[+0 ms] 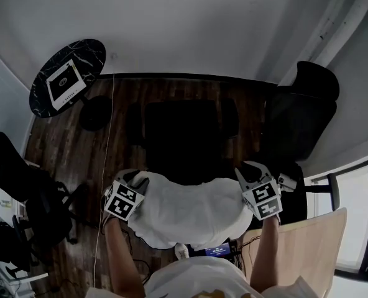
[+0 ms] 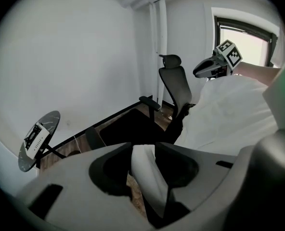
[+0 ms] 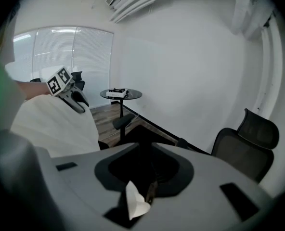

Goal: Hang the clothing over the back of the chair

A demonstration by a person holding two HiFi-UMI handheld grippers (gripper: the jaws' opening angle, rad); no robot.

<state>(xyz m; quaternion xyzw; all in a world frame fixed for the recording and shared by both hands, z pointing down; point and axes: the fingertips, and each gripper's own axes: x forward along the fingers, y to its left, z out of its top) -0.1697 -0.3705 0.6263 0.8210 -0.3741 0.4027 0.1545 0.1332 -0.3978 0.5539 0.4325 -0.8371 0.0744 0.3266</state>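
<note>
A white piece of clothing (image 1: 190, 213) lies draped over the back of a black office chair (image 1: 184, 135), stretched between my two grippers. My left gripper (image 1: 137, 182) is at the cloth's left end. In the left gripper view its jaws (image 2: 145, 177) stand apart, with a loose fold of the white clothing (image 2: 147, 170) between them. My right gripper (image 1: 251, 174) is at the cloth's right end. In the right gripper view it (image 3: 142, 196) is shut on a small tip of the clothing (image 3: 135, 203). The chair's back is hidden under the cloth.
A second black chair with a headrest (image 1: 296, 117) stands at the right by the wall. A round black marble table (image 1: 69, 76) with a white device on it is at the far left. Another dark chair (image 1: 41, 210) is at the near left, and a pale wooden board (image 1: 308, 247) at the near right.
</note>
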